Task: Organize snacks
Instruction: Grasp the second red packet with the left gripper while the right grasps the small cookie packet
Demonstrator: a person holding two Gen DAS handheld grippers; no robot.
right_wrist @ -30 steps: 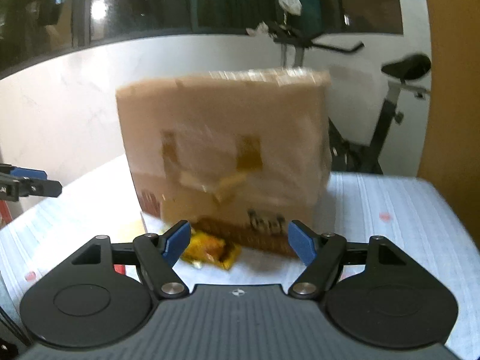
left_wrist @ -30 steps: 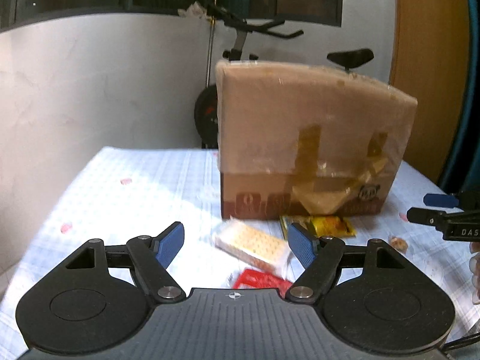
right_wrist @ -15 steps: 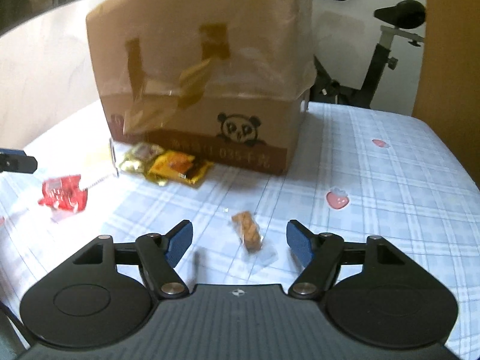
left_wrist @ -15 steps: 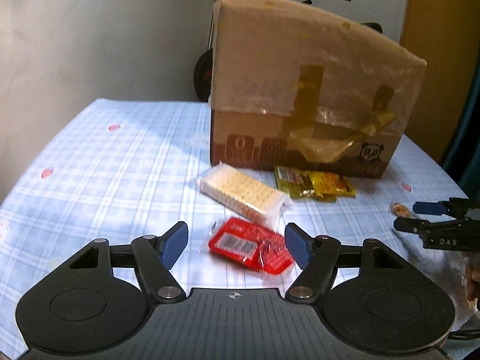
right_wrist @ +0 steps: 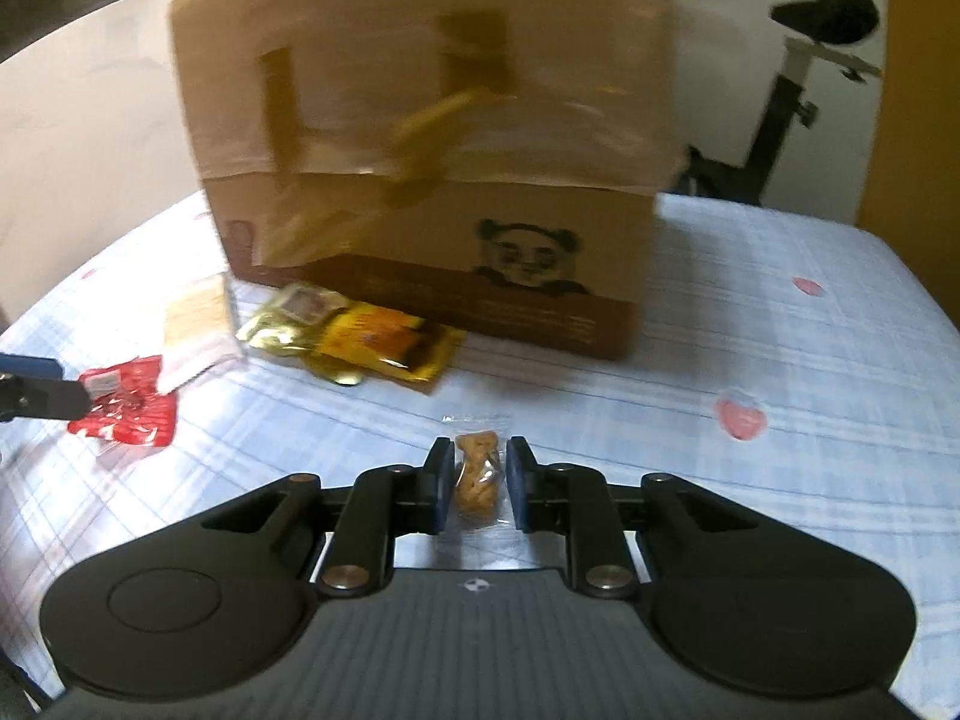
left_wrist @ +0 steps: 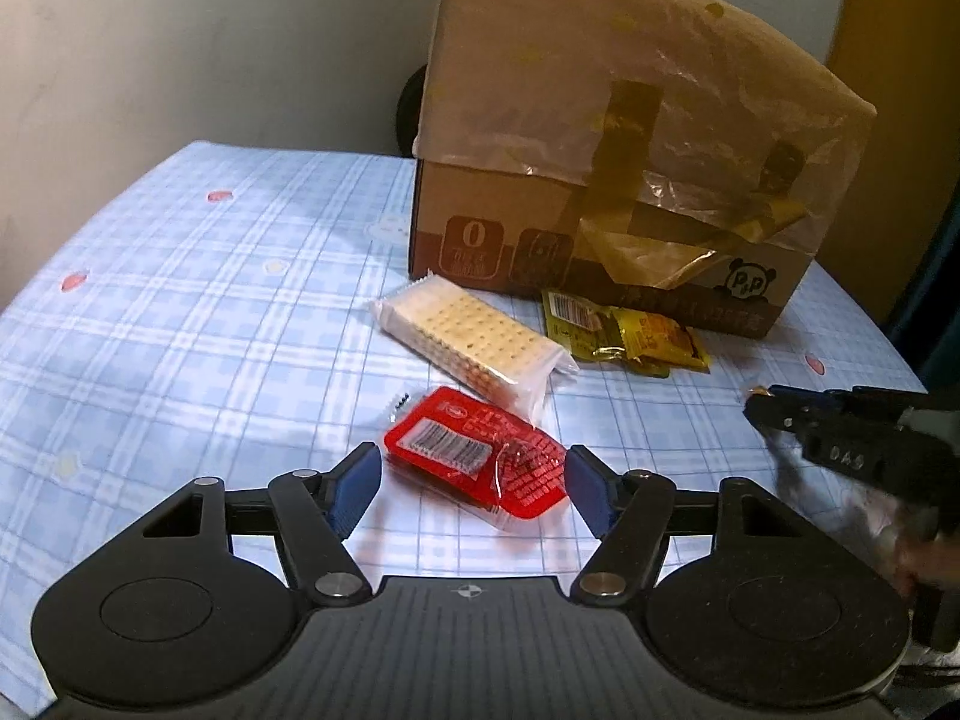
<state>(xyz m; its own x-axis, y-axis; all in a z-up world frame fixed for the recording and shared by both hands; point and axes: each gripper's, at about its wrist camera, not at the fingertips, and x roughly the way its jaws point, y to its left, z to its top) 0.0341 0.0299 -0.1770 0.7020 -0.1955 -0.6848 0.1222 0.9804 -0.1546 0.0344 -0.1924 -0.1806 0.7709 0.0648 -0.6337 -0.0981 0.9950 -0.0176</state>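
A red snack packet (left_wrist: 477, 459) lies on the checked tablecloth between the fingers of my left gripper (left_wrist: 474, 483), which is open around it. A clear-wrapped cracker pack (left_wrist: 474, 339) and yellow-gold packets (left_wrist: 624, 333) lie behind it, in front of a tall cardboard box (left_wrist: 606, 138). In the right wrist view my right gripper (right_wrist: 477, 486) has its jaws closed in on a small brown cookie in clear wrap (right_wrist: 477, 474) on the table. The red packet (right_wrist: 129, 411), cracker pack (right_wrist: 195, 324) and yellow packets (right_wrist: 366, 336) show at the left there.
The box (right_wrist: 432, 138), with a panda print and loose tape, stands mid-table on the blue checked cloth (left_wrist: 180, 312). An exercise bike (right_wrist: 798, 78) stands behind the table by the wall. My right gripper (left_wrist: 840, 438) shows at the right edge of the left wrist view.
Both grippers have lowered and tilted toward the table. The left has moved up to the red packet. The right jaws have closed from wide open onto the small cookie.
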